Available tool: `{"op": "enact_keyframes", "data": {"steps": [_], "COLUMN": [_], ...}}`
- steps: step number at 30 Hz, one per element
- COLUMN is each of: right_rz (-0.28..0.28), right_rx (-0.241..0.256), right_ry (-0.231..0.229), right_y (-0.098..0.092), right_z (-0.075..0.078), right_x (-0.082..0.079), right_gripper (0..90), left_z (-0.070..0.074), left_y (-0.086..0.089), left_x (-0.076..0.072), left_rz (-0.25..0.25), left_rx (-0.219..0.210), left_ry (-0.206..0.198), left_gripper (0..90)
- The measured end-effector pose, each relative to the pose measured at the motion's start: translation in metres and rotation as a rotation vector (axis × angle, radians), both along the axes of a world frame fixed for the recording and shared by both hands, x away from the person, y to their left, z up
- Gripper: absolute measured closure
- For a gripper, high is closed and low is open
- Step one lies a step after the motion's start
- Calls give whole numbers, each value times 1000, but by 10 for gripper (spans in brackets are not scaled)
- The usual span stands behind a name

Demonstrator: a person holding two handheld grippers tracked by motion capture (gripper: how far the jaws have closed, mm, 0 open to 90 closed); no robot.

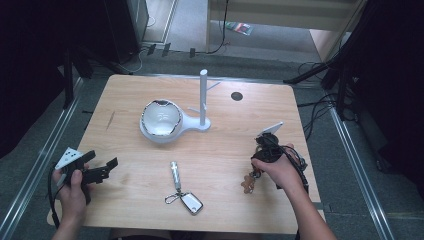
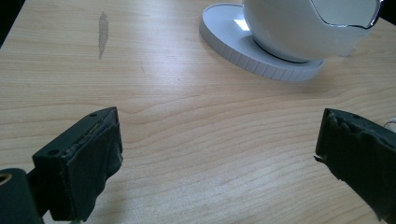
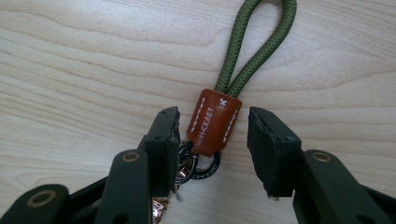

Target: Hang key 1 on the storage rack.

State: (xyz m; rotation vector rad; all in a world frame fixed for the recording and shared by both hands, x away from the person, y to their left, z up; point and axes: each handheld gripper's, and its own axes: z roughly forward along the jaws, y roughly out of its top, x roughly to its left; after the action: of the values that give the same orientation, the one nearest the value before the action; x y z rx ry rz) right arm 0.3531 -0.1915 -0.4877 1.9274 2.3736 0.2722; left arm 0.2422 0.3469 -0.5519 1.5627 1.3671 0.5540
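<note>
Right tool (image 3: 214, 140) astride leather tab (image 3: 214, 122) | green loop (image 3: 258, 42) points away

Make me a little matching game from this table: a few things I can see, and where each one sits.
Things:
1. white bowl
2. silver key set
3. green cord loop
4. white post

Places:
A. between the right hand-held gripper's open jaws
B. on the stand's round base
C. near table edge, middle
D. upright, right of the bowl

Pairs: 1-B, 2-C, 3-A, 4-D
</note>
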Motion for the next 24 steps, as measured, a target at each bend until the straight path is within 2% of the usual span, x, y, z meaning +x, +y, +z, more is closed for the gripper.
{"op": "enact_keyframes", "data": {"steps": [8,14,24], "right_rz": [-14,-42,-63], "right_rx": [-11,-17,-28], "right_ry": [46,79,104], "right_y": [5,6,5], "right_z": [-4,-7,-13], "right_x": [3,5,10], "right_gripper": [555,604,610], "left_z": [0,0,0], "left_y": [0,0,0], "left_x": [0,0,0], "left_rz": [0,-1,-1], "left_rx": [-1,-3,-3], "left_ry": [0,-2,-1], "left_gripper": [11,11,11]}}
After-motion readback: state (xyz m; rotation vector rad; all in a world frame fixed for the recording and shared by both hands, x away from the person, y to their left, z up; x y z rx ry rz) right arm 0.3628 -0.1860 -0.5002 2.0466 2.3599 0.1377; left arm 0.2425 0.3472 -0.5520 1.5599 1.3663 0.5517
